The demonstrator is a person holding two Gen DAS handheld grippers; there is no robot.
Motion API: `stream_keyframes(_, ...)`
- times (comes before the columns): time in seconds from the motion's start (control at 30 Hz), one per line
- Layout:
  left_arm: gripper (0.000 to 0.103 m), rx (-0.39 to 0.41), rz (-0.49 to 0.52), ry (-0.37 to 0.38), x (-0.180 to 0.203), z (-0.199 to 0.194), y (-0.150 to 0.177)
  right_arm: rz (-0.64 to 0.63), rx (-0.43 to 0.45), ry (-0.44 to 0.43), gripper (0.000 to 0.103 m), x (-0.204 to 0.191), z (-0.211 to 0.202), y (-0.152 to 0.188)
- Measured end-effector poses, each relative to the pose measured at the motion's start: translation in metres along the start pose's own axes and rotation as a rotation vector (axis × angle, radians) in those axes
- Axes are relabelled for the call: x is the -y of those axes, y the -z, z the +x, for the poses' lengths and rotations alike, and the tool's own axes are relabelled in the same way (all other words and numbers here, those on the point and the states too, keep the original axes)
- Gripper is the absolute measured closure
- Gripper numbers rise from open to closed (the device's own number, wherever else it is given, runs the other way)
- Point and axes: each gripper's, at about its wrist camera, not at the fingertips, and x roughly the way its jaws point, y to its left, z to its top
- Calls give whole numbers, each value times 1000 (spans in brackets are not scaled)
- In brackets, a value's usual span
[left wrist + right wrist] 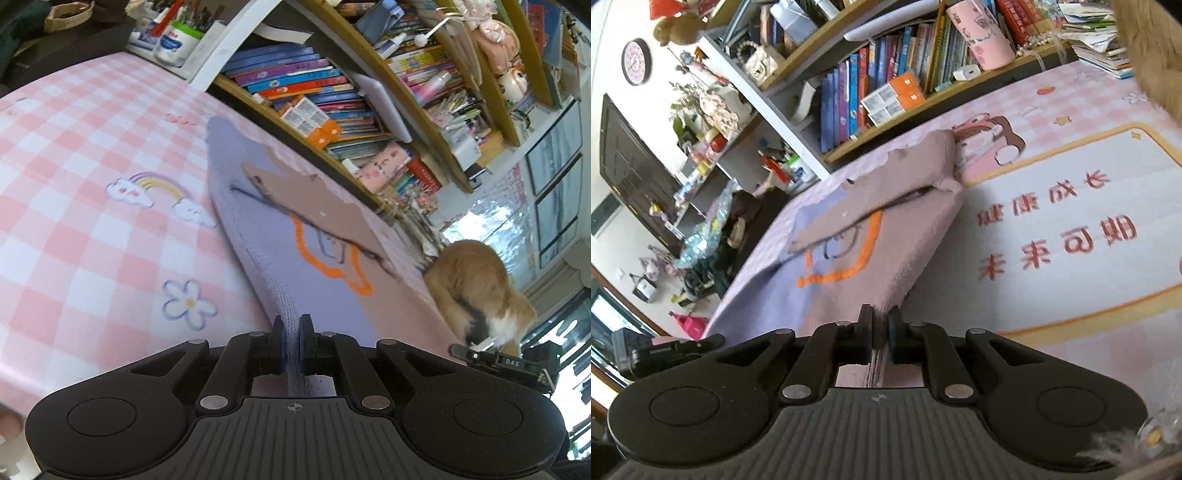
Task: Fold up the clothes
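Garment (258, 229) is a lilac knit top with an orange-outlined print, lying on the pink checked mat (92, 147) along the side nearest the bookshelf (332, 92); a dusty-pink part of it is already folded over the far end and covers some of the print. Left gripper (291, 325) is clenched on the near hem, cloth bunched between the pads and pulled up into a ridge running away from the jaws. Right gripper (880, 317) is likewise clamped on the other near corner of the same garment (871, 236), fabric edge visibly pinched between its fingers, the lettered centre panel of the mat (1071, 229) to its right. Judging by that, this is a mid-fold carry: both near corners lifted, ready to go over toward the far end. Next move needs both hands travelling together at even height so the hem stays straight, then landing it square on the far edge before letting go. Watch the ginger cat (476, 288) at the mat's right edge, close to the cloth; it could get in the way
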Motion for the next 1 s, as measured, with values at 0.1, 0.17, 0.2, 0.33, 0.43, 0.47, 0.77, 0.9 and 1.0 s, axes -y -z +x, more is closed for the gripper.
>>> stream_keyframes(0.1, 98, 1, 2, -12, -2, -2, 4, 13, -17, 22, 96, 5, 3, 8)
stream_keyframes(0.17, 98, -1, 9, -23, -2, -4, 6, 23, -27, 32, 96, 8, 4, 12)
stream_keyframes(0.2, 98, -3, 10, -27, -3, -4, 6, 30, -31, 34, 95, 10, 5, 13)
stream_keyframes(0.33, 96, -15, -3, -41, -9, -1, 9, 47, -40, 32, 91, 18, 7, 17)
stream_keyframes(0.43, 95, -19, -14, -41, -13, 0, 11, 49, -45, 32, 91, 21, 8, 19)
stream_keyframes(0.47, 95, -21, -16, -40, -14, -1, 12, 53, -46, 30, 91, 23, 9, 20)
stream_keyframes(0.77, 94, -27, -30, -17, -18, 2, 14, 53, -65, -24, 90, 18, 18, 22)
stream_keyframes(0.9, 94, -24, -42, -7, -20, 4, 13, 59, -65, -32, 92, 18, 19, 23)
stream_keyframes(1.0, 93, -23, -36, -11, -18, 6, 12, 61, -62, -31, 94, 19, 19, 23)
